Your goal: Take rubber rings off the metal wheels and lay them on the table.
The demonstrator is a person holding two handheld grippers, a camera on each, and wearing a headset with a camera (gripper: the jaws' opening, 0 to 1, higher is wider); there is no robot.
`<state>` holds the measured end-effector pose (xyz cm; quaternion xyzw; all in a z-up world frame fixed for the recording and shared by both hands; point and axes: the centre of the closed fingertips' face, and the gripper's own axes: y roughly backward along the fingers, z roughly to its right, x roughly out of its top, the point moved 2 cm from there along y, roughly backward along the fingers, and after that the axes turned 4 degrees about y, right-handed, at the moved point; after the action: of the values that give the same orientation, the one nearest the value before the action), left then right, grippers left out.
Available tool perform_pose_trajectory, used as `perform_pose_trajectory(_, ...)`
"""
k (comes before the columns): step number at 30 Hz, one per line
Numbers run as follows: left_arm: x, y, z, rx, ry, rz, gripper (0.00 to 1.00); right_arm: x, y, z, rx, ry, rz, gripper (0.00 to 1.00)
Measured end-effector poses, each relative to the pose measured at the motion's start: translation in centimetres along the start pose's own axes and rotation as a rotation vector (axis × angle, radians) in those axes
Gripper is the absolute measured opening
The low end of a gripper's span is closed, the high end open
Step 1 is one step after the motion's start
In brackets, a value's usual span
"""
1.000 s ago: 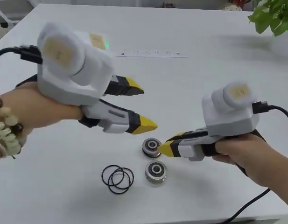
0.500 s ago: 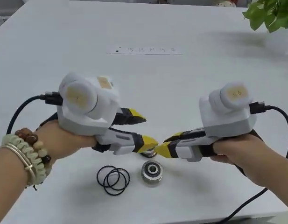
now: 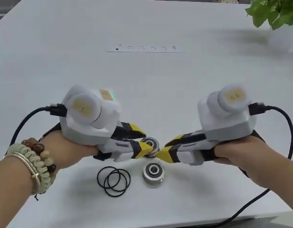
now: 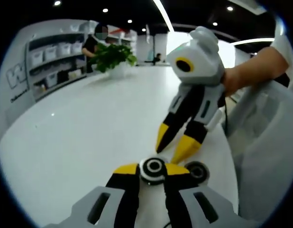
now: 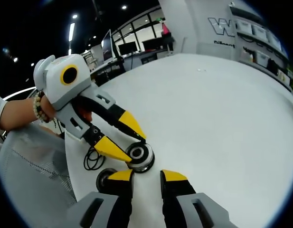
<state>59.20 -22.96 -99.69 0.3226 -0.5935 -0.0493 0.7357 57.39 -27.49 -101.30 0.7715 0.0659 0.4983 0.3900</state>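
Observation:
A metal wheel [image 3: 151, 142] with a dark rubber ring sits between the yellow-tipped jaws of my left gripper [image 3: 144, 141], which is shut on it; the left gripper view has the same wheel [image 4: 153, 169] clamped at the jaw tips. My right gripper [image 3: 161, 154] points at that wheel from the right, open, tips just short of it and holding nothing. In the right gripper view the held wheel [image 5: 139, 156] lies just ahead of the open right gripper [image 5: 147, 175]. A second wheel [image 3: 153, 172] lies on the table in front. Several loose black rubber rings [image 3: 113, 180] lie overlapping to its left.
The white table [image 3: 151, 90] stretches far ahead. A small printed strip [image 3: 145, 48] lies at mid-table. A green plant [image 3: 274, 12] stands at the back right. Cables trail from both grippers, the right one [image 3: 260, 197] along the table's near edge.
My left gripper has come down and to the right and has shut on the upper wheel. The right gripper has hardly moved, its tips still beside that wheel.

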Motion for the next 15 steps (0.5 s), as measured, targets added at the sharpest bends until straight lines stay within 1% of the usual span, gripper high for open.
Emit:
perform_pose_trajectory(4,0.05,0.05,0.04,0.003,-0.006,0.003,0.20,0.22,-0.30,-0.18,0.001,0.039,0.012,0.22)
perform_pose_trajectory(7,0.09,0.11,0.39,0.006,-0.027,0.003,0.20,0.28,-0.45,-0.16,-0.006,0.064,0.015,0.23)
perform_pose_trajectory(8,0.10,0.13,0.51,0.005,-0.034,0.003,0.19,0.29,-0.49,-0.18,-0.005,0.069,0.015,0.23)
perform_pose_trajectory(9,0.11,0.06,0.54,-0.008,-0.038,0.001,0.17,0.33,-0.50,-0.15,-0.006,0.077,0.017,0.22)
perform_pose_trajectory(10,0.08,0.05,0.73,-0.015,-0.043,0.001,0.14,0.36,-0.53,-0.12,-0.009,0.080,0.018,0.22)
perform_pose_trajectory(11,0.01,-0.03,0.69,-0.009,-0.049,-0.002,0.15,0.40,-0.54,-0.09,-0.009,0.086,0.021,0.22)
perform_pose_trajectory(15,0.07,-0.10,0.53,-0.006,-0.040,-0.003,0.14,0.31,-0.68,-0.20,-0.007,0.092,0.024,0.21)
